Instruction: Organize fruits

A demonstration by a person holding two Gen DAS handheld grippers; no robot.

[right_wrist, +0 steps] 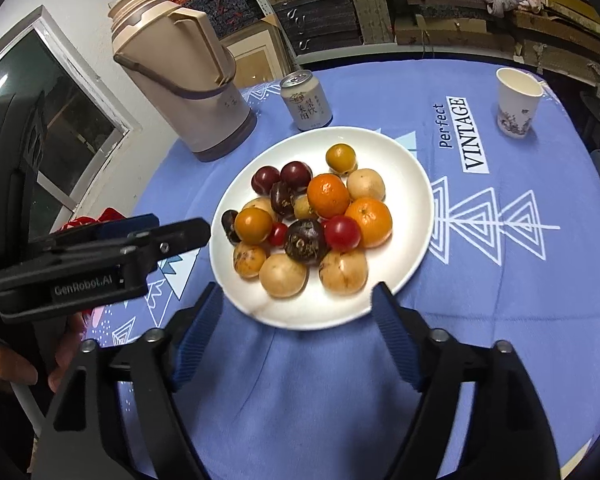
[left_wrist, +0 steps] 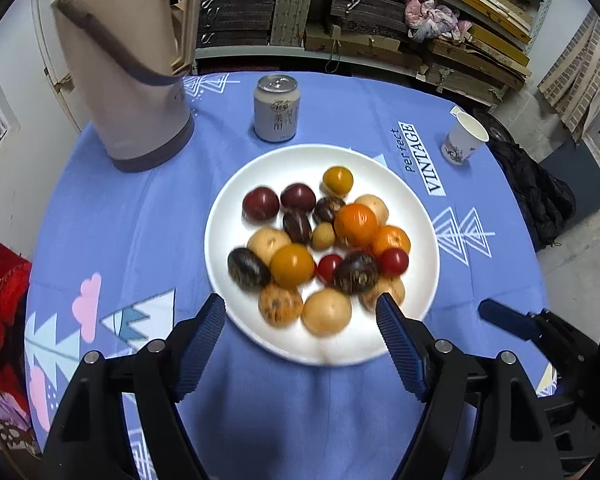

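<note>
Fruits (right_wrist: 308,216) lie heaped on the white plate (right_wrist: 412,184) at mid-table, on the blue cloth (right_wrist: 300,380). Left gripper (left_wrist: 302,312) and right gripper (right_wrist: 298,300) both gape empty over the plate's near rim.

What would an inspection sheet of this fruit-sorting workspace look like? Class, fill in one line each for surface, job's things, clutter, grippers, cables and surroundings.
Surface: table under a blue printed tablecloth, flat, wrinkled near the front.
Job's things: white plate with mixed fruits piled on it: orange, red, dark purple and tan ones.
Clutter: beige thermos jug, drink can, paper cup, all upright behind the plate.
Grippers: left gripper open, empty, at the plate's near rim; right gripper open, empty, likewise.
Cables: nothing seen.
Surroundings: shelves stacked with flat boxes behind the table; red fabric at the left edge.
</note>
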